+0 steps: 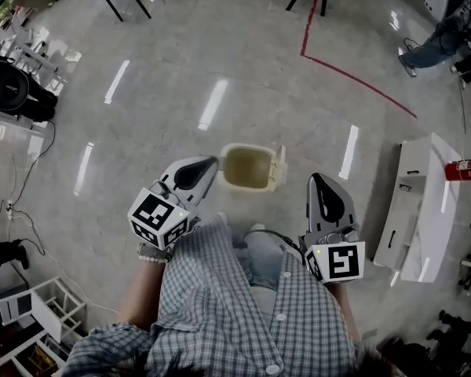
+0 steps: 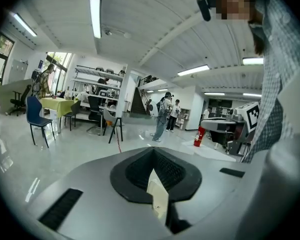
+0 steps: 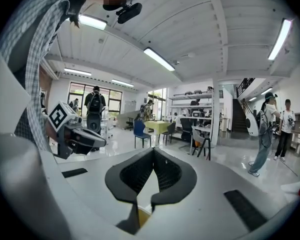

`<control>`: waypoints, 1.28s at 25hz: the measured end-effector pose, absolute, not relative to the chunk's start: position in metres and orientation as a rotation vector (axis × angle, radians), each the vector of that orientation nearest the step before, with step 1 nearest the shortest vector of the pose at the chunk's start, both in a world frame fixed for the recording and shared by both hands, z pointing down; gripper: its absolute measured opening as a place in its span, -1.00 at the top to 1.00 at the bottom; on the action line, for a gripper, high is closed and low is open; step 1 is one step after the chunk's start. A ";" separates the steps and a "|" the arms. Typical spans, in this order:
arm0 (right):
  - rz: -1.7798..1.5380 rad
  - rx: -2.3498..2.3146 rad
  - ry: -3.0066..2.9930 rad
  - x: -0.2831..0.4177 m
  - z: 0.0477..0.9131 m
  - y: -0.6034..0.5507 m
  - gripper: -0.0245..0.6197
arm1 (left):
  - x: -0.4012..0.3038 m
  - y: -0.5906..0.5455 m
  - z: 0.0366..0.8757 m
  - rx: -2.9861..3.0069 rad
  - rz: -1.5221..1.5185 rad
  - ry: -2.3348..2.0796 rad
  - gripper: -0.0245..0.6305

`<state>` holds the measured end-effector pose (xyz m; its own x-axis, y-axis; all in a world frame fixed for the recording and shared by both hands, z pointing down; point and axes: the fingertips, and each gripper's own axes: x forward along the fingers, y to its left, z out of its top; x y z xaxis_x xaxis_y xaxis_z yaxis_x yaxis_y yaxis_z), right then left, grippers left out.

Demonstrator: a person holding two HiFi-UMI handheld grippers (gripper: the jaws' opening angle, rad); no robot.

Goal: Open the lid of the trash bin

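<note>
A small cream trash bin (image 1: 229,154) stands on the floor in front of me in the head view, its lid (image 1: 280,169) swung up on the right side and the inside showing. My left gripper (image 1: 209,166) points at the bin's left rim, jaws closed with nothing between them. My right gripper (image 1: 317,181) hovers just right of the lid, also shut and empty. In the left gripper view (image 2: 152,150) a cream sliver of the bin (image 2: 158,198) shows below the closed jaws. The right gripper view (image 3: 153,149) shows a yellowish bit of the bin (image 3: 142,217) the same way.
A white low cabinet (image 1: 424,210) with a red fire extinguisher (image 1: 465,169) lies to the right. Red floor tape (image 1: 353,77) runs beyond the bin. A white rack (image 1: 51,309) sits at lower left, black equipment (image 1: 12,89) at far left, and chair legs at the top.
</note>
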<state>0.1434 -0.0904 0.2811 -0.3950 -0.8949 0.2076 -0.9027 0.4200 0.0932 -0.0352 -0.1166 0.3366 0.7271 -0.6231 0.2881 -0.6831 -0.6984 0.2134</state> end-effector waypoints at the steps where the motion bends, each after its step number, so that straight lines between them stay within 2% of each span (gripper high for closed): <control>1: 0.041 1.584 -2.455 0.143 0.279 -0.092 0.87 | -0.035 -0.117 0.332 2.635 0.270 -1.024 0.91; 32: -0.019 1.490 -2.478 0.131 0.278 -0.102 0.87 | -0.029 -0.118 0.318 2.649 0.214 -1.058 0.91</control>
<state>0.1313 -0.1017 0.2781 -0.4458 -0.8712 0.2055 -0.8679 0.4769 0.1389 -0.0287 -0.1175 0.3184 0.7206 -0.6511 0.2384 -0.6926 -0.6922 0.2029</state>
